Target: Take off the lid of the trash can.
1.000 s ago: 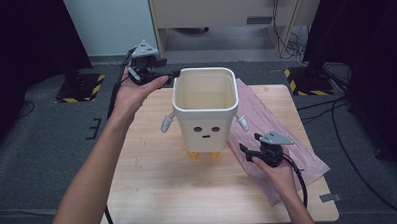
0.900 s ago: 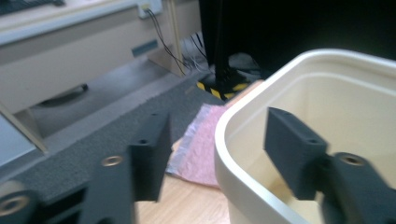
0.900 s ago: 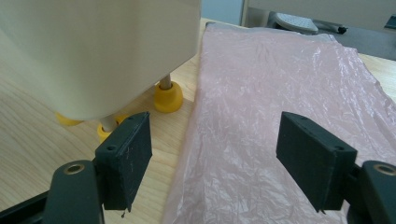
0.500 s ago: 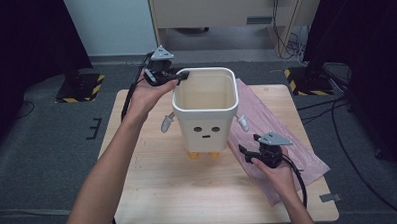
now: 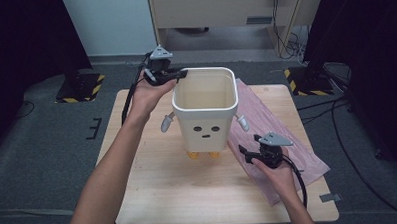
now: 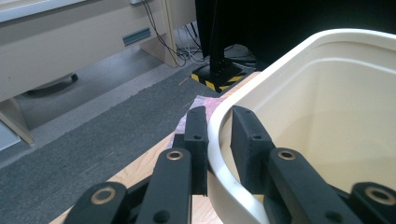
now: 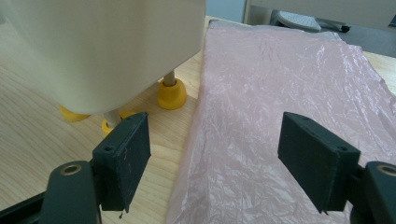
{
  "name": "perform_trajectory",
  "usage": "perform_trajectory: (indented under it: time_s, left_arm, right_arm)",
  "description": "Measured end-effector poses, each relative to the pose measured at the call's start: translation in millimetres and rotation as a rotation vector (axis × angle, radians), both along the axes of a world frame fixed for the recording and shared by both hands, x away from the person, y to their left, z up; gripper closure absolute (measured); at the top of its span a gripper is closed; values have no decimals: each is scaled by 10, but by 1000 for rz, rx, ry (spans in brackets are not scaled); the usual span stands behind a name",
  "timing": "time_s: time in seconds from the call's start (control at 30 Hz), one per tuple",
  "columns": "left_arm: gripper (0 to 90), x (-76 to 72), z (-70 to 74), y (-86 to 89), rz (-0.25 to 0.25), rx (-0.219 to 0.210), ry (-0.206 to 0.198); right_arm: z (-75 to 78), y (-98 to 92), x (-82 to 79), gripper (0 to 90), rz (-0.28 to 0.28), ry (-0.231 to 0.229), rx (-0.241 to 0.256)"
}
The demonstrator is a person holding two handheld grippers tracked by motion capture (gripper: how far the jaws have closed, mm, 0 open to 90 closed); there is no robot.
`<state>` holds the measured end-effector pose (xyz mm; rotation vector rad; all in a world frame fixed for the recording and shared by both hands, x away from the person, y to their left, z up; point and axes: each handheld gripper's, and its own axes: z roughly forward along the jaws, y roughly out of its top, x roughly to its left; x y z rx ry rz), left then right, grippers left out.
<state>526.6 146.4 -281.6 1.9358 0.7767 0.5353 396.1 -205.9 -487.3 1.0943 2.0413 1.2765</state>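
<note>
Currently, as observed:
Bin: cream bin (image 5: pixel 205 109) with a dot-and-dash face stands upright at the middle of the wooden table (image 5: pixel 154 178), on small yellow feet (image 7: pixel 172 94).
Left gripper: left gripper (image 5: pixel 177 73) is at the bin's far-left rim corner; its jaws straddle the rim (image 6: pixel 215 135), one outside, one inside, at a narrow gap. Contact with the rim looks likely, but a firm clamp cannot be confirmed.
Right gripper: right gripper (image 5: pixel 244 153) sits low at the near right, beside the bin's base, jaws spread wide and empty, above the bag's left edge.
Bag: pink plastic bag (image 5: pixel 282 134) lies flat along the table's right side, just beside the bin.
</note>
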Motion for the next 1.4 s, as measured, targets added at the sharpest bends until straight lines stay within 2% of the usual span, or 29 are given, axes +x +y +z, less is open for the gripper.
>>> perform_trajectory:
  time_s: [0.1, 0.27, 0.5, 0.67, 0.83, 1.17, 1.37, 1.4]
  left_arm:
    - [759, 14, 11, 13, -2, -15, 24]
    - [760, 14, 39, 13, -4, -17, 32]
    - [760, 20, 92, 8, -4, -17, 29]
    - [762, 15, 203, -22, -4, 5, 20]
    - [762, 15, 253, -26, 3, 2, 16]
    - [764, -5, 497, -51, 7, -18, -22]
    - [764, -114, 653, 204, 71, -53, -43]
    - [763, -103, 674, 272, 68, -49, -85]
  right_arm:
    - [-4, -4, 0, 249, -2, 2, 3]
    - [-9, -12, 2, 248, -10, 0, 12]
    - [-6, -19, 1, 246, -10, -4, 3]
    - [5, -37, -1, 244, -15, 1, 14]
    - [5, -42, -1, 243, -17, -2, 21]
    - [15, -67, -1, 241, -18, -7, 8]
    - [35, -131, -8, 228, -34, -12, 12]
    - [35, -131, -8, 224, -38, -10, 22]
